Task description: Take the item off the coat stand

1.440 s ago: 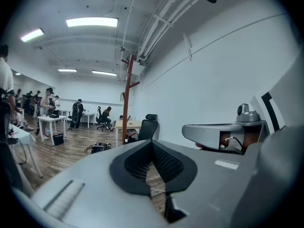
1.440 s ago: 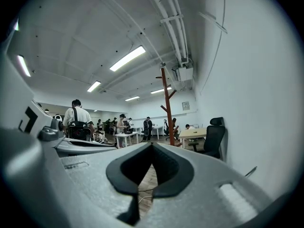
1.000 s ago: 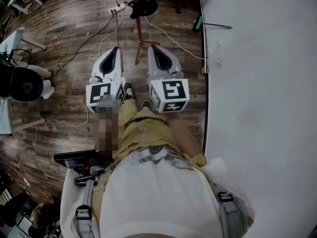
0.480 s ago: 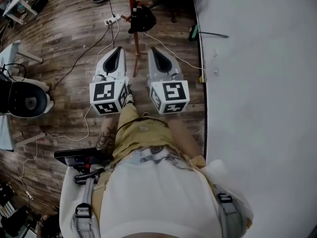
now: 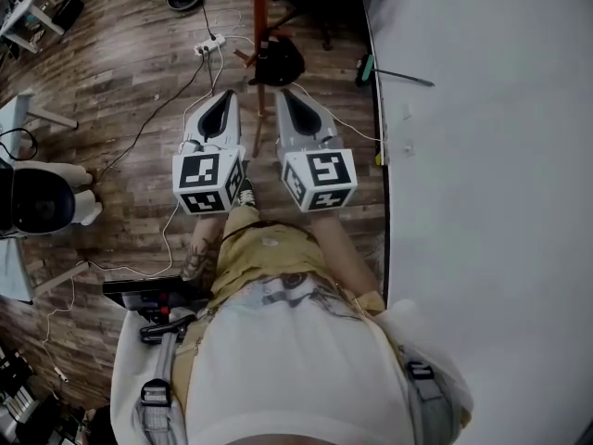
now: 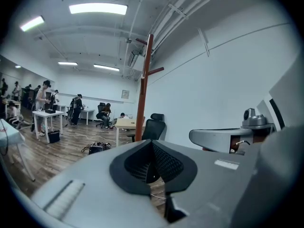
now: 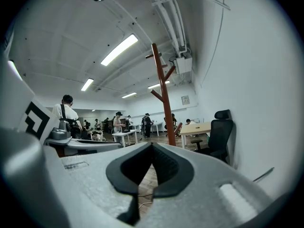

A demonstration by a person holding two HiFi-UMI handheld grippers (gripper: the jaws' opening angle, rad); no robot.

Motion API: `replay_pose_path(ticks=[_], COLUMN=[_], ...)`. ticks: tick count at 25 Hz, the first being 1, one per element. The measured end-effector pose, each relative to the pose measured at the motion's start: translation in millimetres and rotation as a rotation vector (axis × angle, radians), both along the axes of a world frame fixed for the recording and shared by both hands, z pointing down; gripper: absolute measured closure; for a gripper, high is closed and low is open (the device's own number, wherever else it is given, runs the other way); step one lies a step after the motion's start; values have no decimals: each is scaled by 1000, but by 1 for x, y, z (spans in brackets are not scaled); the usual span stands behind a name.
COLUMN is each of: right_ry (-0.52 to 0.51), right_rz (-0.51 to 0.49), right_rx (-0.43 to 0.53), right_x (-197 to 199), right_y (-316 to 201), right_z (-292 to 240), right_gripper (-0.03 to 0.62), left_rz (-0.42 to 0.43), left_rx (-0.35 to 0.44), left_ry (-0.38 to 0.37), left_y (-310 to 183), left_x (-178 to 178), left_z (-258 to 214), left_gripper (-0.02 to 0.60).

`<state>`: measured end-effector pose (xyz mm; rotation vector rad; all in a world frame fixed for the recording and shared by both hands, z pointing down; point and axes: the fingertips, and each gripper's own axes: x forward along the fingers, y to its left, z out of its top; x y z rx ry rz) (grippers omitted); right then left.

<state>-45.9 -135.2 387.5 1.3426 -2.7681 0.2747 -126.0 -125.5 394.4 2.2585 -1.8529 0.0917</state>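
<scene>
Facing black rounded item (image 5: 276, 61) hanging on red-brown wooden coat stand (image 5: 262, 7) ahead | lying nearer right gripper (image 5: 285, 94) | holding it and left gripper (image 5: 227, 97) closed, empty

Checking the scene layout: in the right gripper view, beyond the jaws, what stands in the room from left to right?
Person in a white shirt → white table → tall red-brown wooden coat stand → light wooden desk → black office chair → plain white wall.
</scene>
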Motion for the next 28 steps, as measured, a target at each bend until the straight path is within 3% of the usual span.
replay_pose_path(ticks=[14, 28], right_ry=[66, 125], right_rz=[89, -4], right_rx=[-85, -160], right_x=[-35, -26], right_y=[-81, -140], right_z=[46, 95], right_gripper=[595, 595], left_rz=[114, 13], left_rx=[-114, -219], left_ry=[39, 18], left_y=[-76, -133], left_x=[-21, -26], left_z=[52, 98], left_gripper=[583, 583])
